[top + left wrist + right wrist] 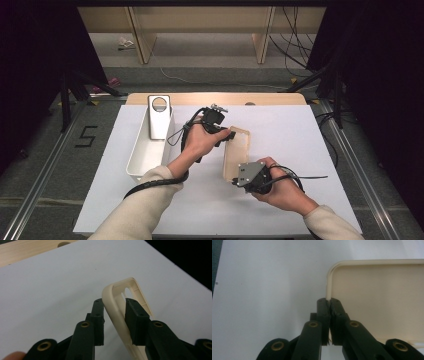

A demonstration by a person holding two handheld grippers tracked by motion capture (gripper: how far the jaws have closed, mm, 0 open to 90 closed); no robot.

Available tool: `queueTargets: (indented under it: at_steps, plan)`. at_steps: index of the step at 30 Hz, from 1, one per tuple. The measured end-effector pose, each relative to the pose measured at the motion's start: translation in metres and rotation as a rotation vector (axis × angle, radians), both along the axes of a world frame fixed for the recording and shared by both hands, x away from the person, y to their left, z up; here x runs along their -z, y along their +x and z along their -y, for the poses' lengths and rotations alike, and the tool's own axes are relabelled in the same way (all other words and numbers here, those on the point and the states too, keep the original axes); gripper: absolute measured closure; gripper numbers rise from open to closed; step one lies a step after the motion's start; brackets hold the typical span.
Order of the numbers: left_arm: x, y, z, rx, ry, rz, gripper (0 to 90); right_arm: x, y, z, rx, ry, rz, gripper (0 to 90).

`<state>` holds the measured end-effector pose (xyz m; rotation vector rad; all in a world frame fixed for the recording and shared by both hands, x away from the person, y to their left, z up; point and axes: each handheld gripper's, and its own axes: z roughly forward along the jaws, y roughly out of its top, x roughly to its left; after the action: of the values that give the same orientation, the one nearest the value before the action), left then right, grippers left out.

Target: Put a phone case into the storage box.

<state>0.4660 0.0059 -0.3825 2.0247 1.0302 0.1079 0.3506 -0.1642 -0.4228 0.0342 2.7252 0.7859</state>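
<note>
Cream phone case lying on white table cover, right of centre, long axis running away from the person. Held at both ends.

Right gripper at the case's near end: jaws pinched tight together on the thin rim at a corner, seen close in the right gripper view, pads pressed flat on the wall with no gap showing. Grey three-cornered plate on top, cable trailing right.

Left gripper at the far end: jaws straddling the case's side wall near the camera cut-out. In the left gripper view one pad sits inside the case against the wall; the other stands just outside it, a sliver of space on that side. Not clamped as far as can be seen.

Around: white oblong bin to the left of the left hand, just beside it, with a silver phone-shaped piece bearing a round hole propped upright at its far end. Bare wood table edge beyond the cover. Nothing lying between the grippers and the case.
</note>
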Motion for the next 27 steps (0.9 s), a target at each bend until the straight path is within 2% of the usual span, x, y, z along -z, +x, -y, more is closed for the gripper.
queueTargets:
  at_steps: [3, 7, 8, 9, 10, 12, 15, 20, 23, 27]
  plan:
    - [-0.003, -0.005, 0.001, 0.007, -0.039, 0.019, 74.0, 0.002, 0.001, -0.001, 0.009, -0.012, -0.002, 88.1]
    - [-0.011, -0.013, 0.005, 0.040, -0.114, 0.038, 80.3, 0.007, 0.004, -0.003, 0.025, -0.014, -0.007, 85.9]
    - [-0.013, -0.016, 0.007, 0.055, -0.087, 0.077, 80.9, 0.007, 0.004, -0.003, 0.036, -0.021, -0.014, 84.4]
    - [-0.015, -0.018, 0.008, 0.065, -0.044, 0.137, 81.0, 0.007, 0.004, -0.002, 0.041, -0.017, -0.015, 81.7]
    - [-0.016, -0.020, 0.007, 0.079, -0.029, 0.171, 81.1, 0.007, 0.005, -0.001, 0.045, -0.003, -0.007, 78.9]
    - [-0.017, -0.022, 0.005, 0.100, -0.049, 0.213, 81.1, 0.004, 0.006, 0.003, 0.076, 0.022, -0.012, 72.9]
    - [-0.020, -0.024, -0.003, 0.106, -0.044, 0.285, 81.0, 0.002, 0.009, 0.010, 0.130, 0.075, -0.027, 63.5]
    - [-0.023, -0.024, -0.020, 0.093, -0.071, 0.339, 80.8, 0.001, 0.014, 0.023, 0.220, 0.156, -0.091, 45.9]
    - [-0.025, -0.025, -0.031, 0.083, -0.075, 0.360, 80.8, 0.001, 0.016, 0.029, 0.267, 0.212, -0.124, 38.2]
    - [-0.027, -0.029, -0.045, 0.076, -0.081, 0.391, 80.9, 0.001, 0.017, 0.039, 0.313, 0.270, -0.145, 31.9]
